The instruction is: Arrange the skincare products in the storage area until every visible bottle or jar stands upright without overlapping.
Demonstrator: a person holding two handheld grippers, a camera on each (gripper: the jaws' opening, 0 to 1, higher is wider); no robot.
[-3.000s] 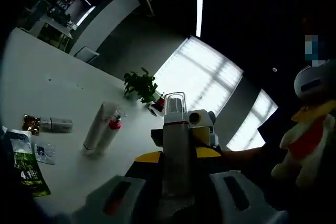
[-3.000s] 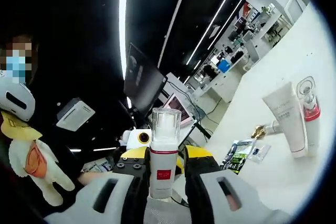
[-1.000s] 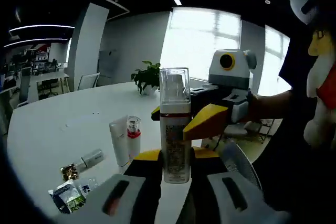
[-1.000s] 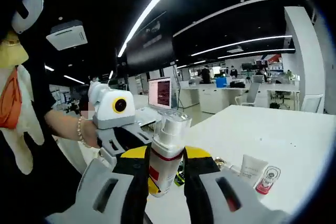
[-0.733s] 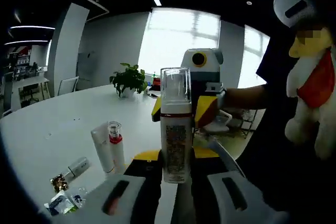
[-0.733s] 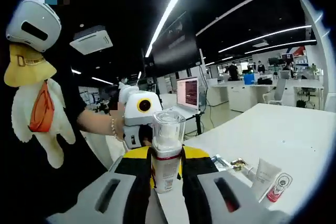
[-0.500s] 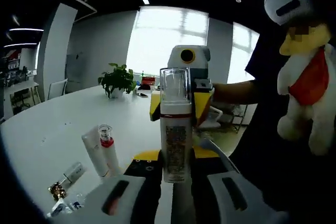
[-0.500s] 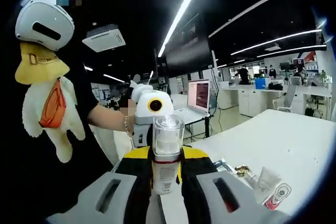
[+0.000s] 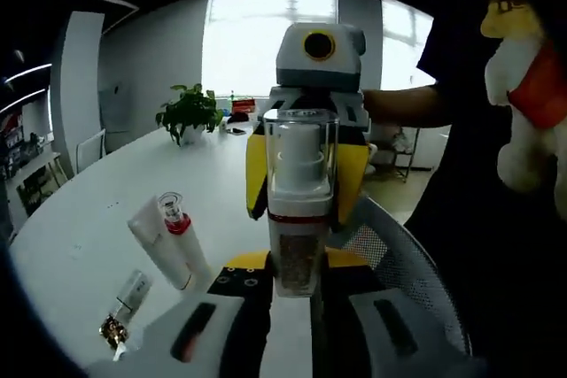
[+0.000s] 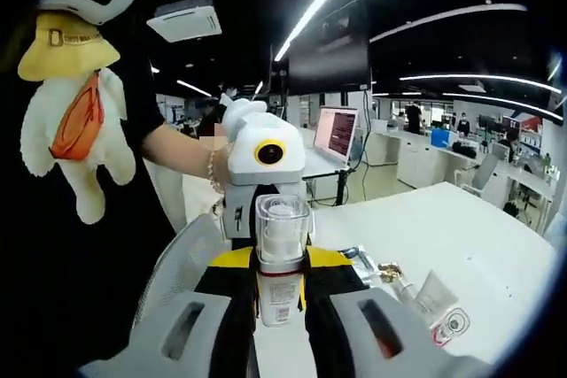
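A white pump bottle (image 9: pixel 297 219) with a red band and a clear cap stands upright between the jaws of my left gripper (image 9: pixel 292 276), which is shut on its lower body. The right gripper (image 9: pixel 317 68) faces it from behind, its yellow jaws on either side of the same bottle. In the right gripper view the same pump bottle (image 10: pixel 282 263) sits in my right gripper (image 10: pixel 280 294), shut on it, with the left gripper (image 10: pixel 264 161) right behind. A white tube (image 9: pixel 152 241) and a small red-banded bottle (image 9: pixel 175 223) lie flat on the white table (image 9: pixel 106 210).
A small gold-capped tube (image 9: pixel 131 292) and a gold sachet (image 9: pixel 112 330) lie near the table edge; sachets (image 10: pixel 359 263) lie beside the white tube (image 10: pixel 431 294). A mesh chair (image 9: pixel 399 272) is below the grippers. The person's arm (image 10: pixel 182 165), a plush toy (image 9: pixel 532 104) and a plant (image 9: pixel 188 112) are in view.
Both views have swung round and the two grippers now face each other squarely, closer together. The pump bottle stays held between them; the things on the table have not moved.
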